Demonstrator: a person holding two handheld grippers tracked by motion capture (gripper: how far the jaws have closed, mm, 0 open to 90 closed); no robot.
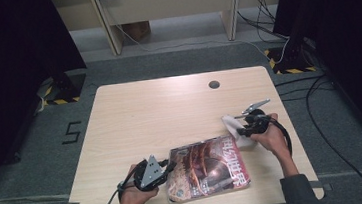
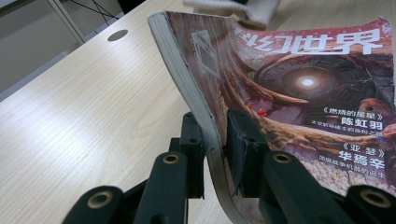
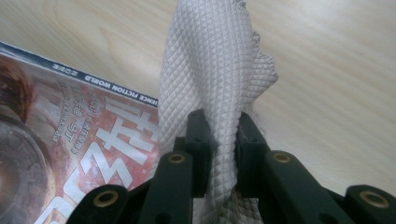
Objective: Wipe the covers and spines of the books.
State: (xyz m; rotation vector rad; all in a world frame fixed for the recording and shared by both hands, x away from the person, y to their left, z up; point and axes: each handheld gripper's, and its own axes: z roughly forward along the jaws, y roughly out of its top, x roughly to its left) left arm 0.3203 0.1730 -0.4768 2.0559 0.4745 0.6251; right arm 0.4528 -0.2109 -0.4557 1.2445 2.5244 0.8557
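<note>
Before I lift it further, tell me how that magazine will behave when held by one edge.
The magazine will probably flop: its edge already curves where the left gripper pinches it. The glossy cover may slip. It looks thin, so likely light.

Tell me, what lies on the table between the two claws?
In the high view, the magazine fills the stretch between the left claw, clamped on its edge, and the right claw, clamped on the white cloth.

The magazine (image 2: 299,84) has a reddish-brown cover with white title characters and a glowing pale disc. The cloth (image 3: 215,70) is off-white with a fine diamond weave. The table (image 1: 159,109) is pale woodgrain.
</note>
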